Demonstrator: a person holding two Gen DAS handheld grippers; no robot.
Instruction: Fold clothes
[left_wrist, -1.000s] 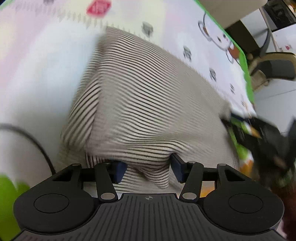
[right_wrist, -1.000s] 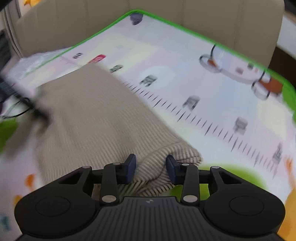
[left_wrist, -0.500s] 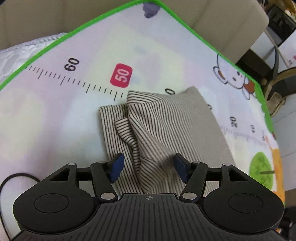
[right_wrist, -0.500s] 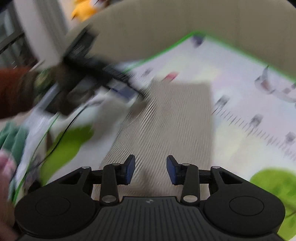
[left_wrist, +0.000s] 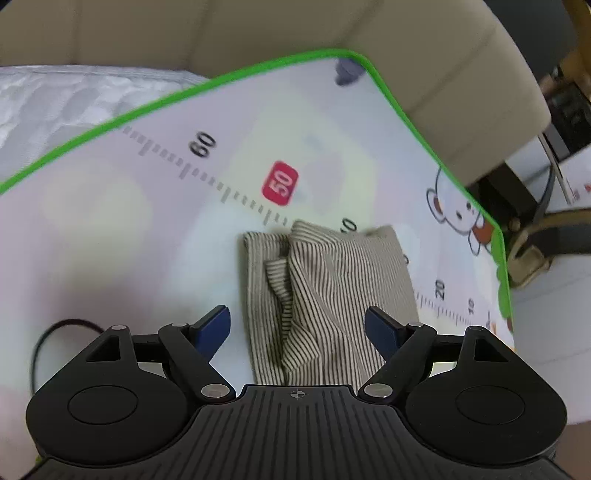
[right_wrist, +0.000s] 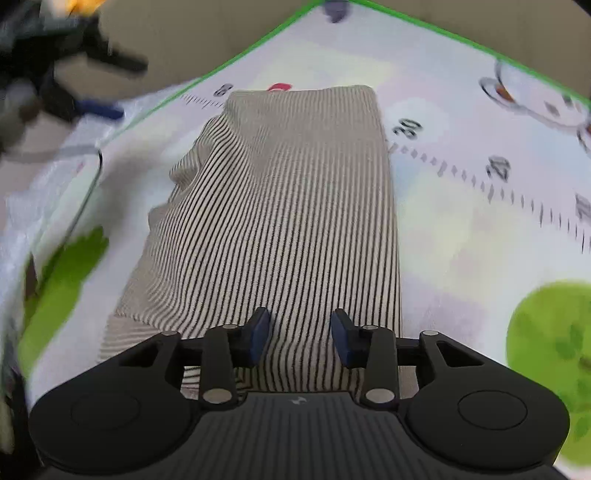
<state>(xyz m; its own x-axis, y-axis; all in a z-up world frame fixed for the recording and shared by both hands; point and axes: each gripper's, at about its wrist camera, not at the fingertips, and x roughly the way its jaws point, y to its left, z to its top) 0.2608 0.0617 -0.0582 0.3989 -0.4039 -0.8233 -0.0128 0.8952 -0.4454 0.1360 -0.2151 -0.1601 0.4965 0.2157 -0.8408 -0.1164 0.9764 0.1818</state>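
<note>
A beige shirt with thin dark stripes (left_wrist: 332, 288) lies folded into a long rectangle on the play mat (left_wrist: 129, 229); its left edge shows rumpled loose layers. My left gripper (left_wrist: 296, 312) hovers above the shirt's near end. Its jaws are opening wide and no cloth is pressed between them. In the right wrist view the same shirt (right_wrist: 295, 206) stretches away from me, smooth on the right side and wrinkled on the left. My right gripper (right_wrist: 300, 315) stands partly open just above its near end, with flat cloth showing through the gap. A blue fingertip (right_wrist: 99, 109) of the left gripper blurs past at upper left.
The mat has a green border (left_wrist: 424, 122), ruler marks and a red "50" label (left_wrist: 280, 183). A beige sofa (left_wrist: 258, 33) rises behind it, with white quilted fabric (left_wrist: 55, 96) at left. A black cable (left_wrist: 48, 339) loops on the near left. A chair (left_wrist: 546, 243) stands off the right edge.
The left gripper let go of the striped cloth, rose and pulled back, its jaws widening. The right gripper released the fold it pinched and slid over the shirt's near end.
</note>
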